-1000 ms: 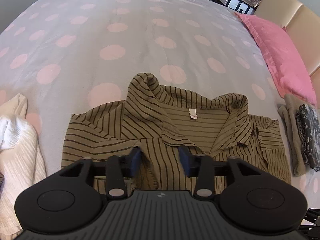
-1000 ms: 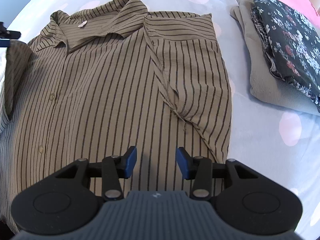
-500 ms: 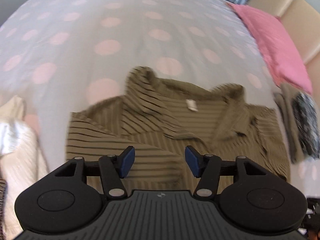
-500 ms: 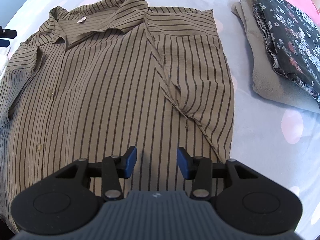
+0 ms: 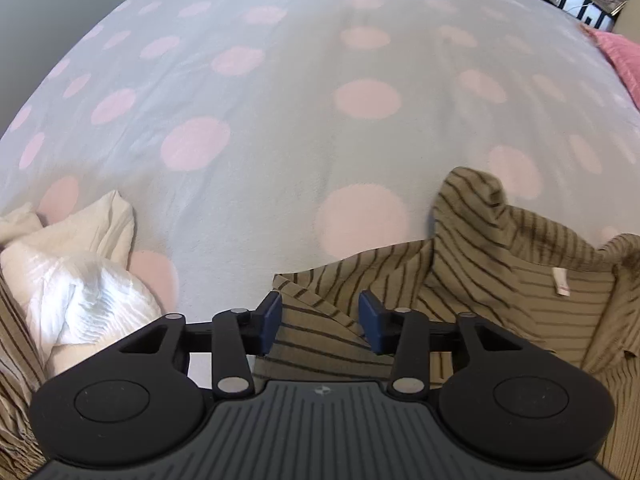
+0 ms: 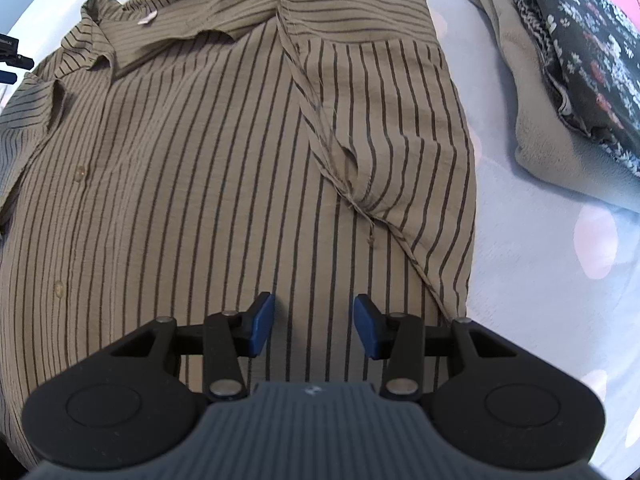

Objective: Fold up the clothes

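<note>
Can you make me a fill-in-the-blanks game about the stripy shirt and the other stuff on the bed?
1. The shirt has dark stripes on a ____ cloth.
2. The bedcover is pale with ____ dots.
3. The flowery black cloth lies on top of a folded ____ garment.
4. Between the closing pads of the left gripper lies the shirt's ____.

Missing words: brown; pink; beige; sleeve

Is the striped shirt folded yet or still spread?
Partly folded: the striped shirt has its right side turned over the front; the rest lies spread.
</note>
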A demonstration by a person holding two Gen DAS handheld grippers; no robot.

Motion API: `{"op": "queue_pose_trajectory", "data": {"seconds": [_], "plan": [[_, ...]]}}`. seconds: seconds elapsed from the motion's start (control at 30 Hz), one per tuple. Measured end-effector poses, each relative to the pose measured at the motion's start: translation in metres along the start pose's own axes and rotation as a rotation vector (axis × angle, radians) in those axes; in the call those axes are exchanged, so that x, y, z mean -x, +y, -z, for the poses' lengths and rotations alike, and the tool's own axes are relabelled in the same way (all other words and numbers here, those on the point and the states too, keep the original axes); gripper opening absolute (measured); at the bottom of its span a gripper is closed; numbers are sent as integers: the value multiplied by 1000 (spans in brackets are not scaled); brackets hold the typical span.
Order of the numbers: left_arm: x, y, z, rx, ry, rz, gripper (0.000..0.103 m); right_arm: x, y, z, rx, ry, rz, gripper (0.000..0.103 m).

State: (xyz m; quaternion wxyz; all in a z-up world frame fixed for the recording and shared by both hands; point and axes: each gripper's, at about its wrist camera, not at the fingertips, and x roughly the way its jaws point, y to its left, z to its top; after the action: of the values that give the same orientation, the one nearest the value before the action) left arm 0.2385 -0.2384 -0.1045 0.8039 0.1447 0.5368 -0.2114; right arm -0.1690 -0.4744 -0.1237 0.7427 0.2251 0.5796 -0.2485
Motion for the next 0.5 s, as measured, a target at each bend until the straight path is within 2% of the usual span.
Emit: {"op": "queue_pose_trajectory", "data": {"seconds": [0.13,0.23,0.33,0.5], "plan": [[-13,3,-1,-6,20,-37,10,-4,-2,-1,-8,5,1,48],[-7,7,0,-26,22,-27,3,-5,-4,-2,-15,9,-2,48],[2,10,-2,-81,7,-70,1,-5,-5,-3,-17,13,-5,48],[12,32,-13,-43,-33,-140,1,-4,-5,-2,-20,12,-8,48]]}}
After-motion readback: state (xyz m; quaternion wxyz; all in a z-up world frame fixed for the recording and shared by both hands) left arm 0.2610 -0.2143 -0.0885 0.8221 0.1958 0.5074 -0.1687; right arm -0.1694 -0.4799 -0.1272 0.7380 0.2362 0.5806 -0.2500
